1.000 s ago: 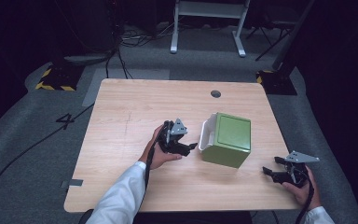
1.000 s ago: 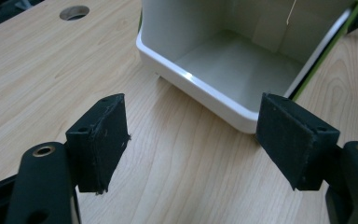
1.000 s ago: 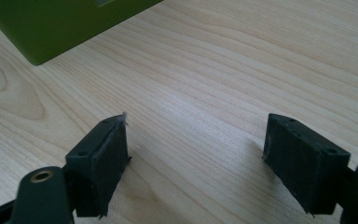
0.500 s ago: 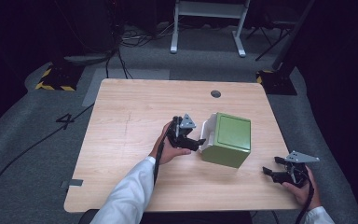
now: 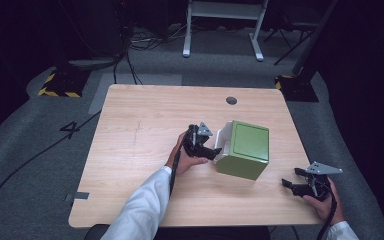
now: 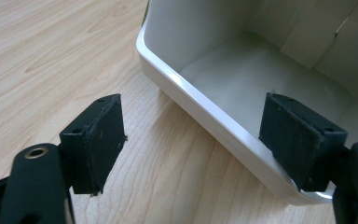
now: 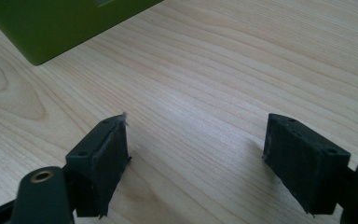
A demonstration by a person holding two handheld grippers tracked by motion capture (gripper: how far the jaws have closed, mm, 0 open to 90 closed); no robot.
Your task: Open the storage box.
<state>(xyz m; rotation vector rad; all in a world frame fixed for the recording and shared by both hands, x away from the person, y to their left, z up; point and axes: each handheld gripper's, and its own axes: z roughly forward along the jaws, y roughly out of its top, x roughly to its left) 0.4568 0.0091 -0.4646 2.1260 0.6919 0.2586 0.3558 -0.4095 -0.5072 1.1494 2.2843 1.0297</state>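
Note:
A green box (image 5: 250, 145) lies on its side on the wooden table (image 5: 140, 125), its white inside (image 6: 242, 70) opening to the left. My left gripper (image 5: 214, 151) is at that opening, open. The white rim (image 6: 200, 107) runs between its jaws: the right pad (image 6: 298, 135) is just inside the box, the left pad (image 6: 98, 140) is outside over the wood, and neither presses on it. The jaws have just closed a little. My right gripper (image 5: 289, 177) rests open near the table's front right corner, nothing between its pads (image 7: 105, 158). The green box (image 7: 51, 23) is at the top left of the right gripper view.
A round cable hole (image 5: 231, 100) sits near the table's far edge. A white stand (image 5: 220, 30) and cables are on the floor behind the table. A grey tape strip (image 5: 80, 196) marks the front left edge.
My left gripper has moved right and slightly down, from a hand's width away from the box to its white rim. The right gripper and the box have stayed put.

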